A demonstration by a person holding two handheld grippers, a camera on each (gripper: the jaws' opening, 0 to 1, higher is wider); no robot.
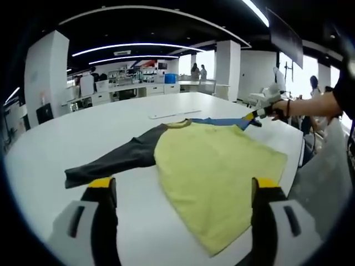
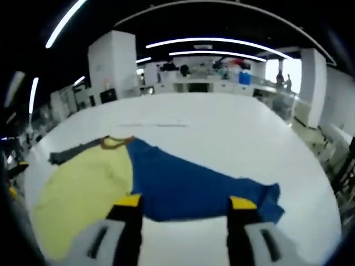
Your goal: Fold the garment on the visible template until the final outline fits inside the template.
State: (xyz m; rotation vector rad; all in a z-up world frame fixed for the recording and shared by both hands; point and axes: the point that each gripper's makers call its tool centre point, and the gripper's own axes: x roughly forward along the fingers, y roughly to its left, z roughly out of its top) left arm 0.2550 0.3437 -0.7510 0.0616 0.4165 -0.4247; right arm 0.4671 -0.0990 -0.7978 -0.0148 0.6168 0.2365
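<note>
Left gripper (image 1: 182, 191): jaws spread, nothing held, above yellow shirt (image 1: 213, 169) | right gripper (image 2: 181, 209): jaws spread, nothing held, over blue sleeve (image 2: 188, 185) | white table (image 1: 50, 149).

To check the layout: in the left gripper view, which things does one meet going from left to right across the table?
Dark grey sleeve → yellow body of the garment → blue sleeve → right gripper, held by a hand.

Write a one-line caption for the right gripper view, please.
Open right gripper hovers over a shirt with a yellow body, blue sleeve and dark sleeve, spread on a white table.
</note>
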